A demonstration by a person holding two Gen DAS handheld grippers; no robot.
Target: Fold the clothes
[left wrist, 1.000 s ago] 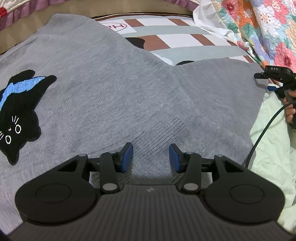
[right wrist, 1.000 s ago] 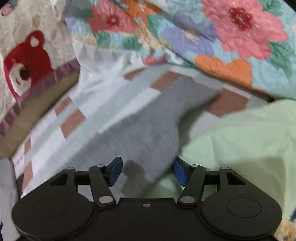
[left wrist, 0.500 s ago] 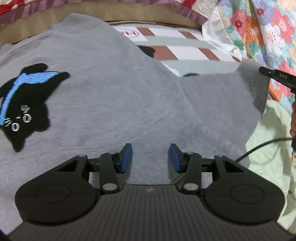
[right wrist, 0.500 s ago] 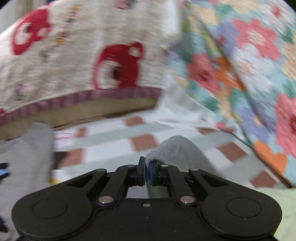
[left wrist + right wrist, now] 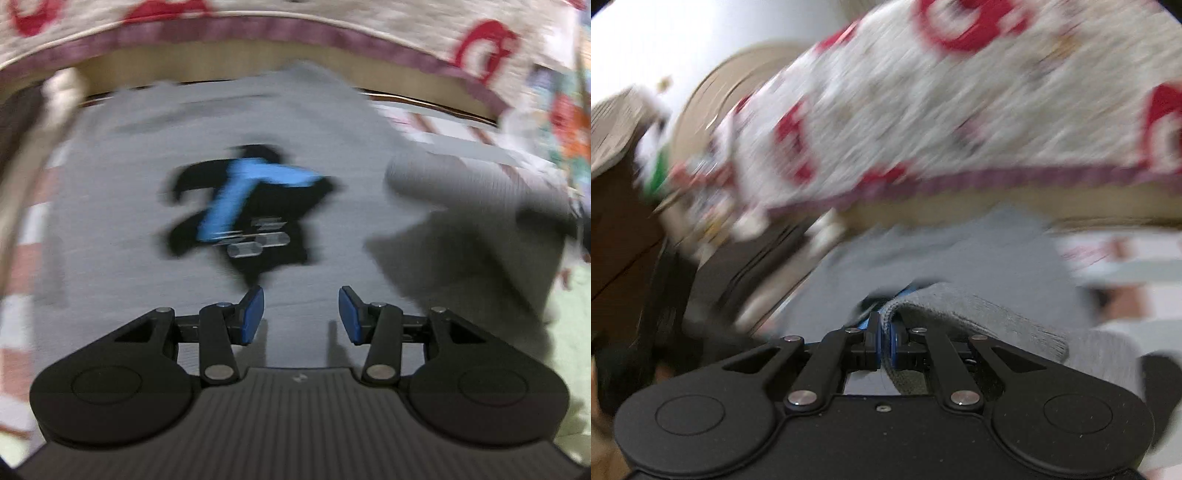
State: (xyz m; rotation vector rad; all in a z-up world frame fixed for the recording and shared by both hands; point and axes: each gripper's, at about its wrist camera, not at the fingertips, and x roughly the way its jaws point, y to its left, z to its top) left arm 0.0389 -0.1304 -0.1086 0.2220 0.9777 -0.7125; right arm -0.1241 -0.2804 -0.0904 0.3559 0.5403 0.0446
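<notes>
Grey sweater (image 5: 122, 206) flat on bed, one sleeve (image 5: 979, 314) lifted in R gripper.

Sweater lies front-up w/ black-and-blue cat patch (image 5: 251, 214) centred, on striped sheet (image 5: 461, 136). Right gripper (image 5: 885, 343) fingers pinched tight on the ribbed sleeve cuff, sleeve raised over the body. Left gripper (image 5: 301, 314) fingers wide apart, nothing btwn them, above lower front. Red-bear quilt (image 5: 923, 110) beyond; both views blurred.

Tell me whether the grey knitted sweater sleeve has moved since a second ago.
Yes. The grey knitted sleeve, clamped in the right gripper, has swung left from the floral quilt toward the sweater's black cat patch.
</notes>
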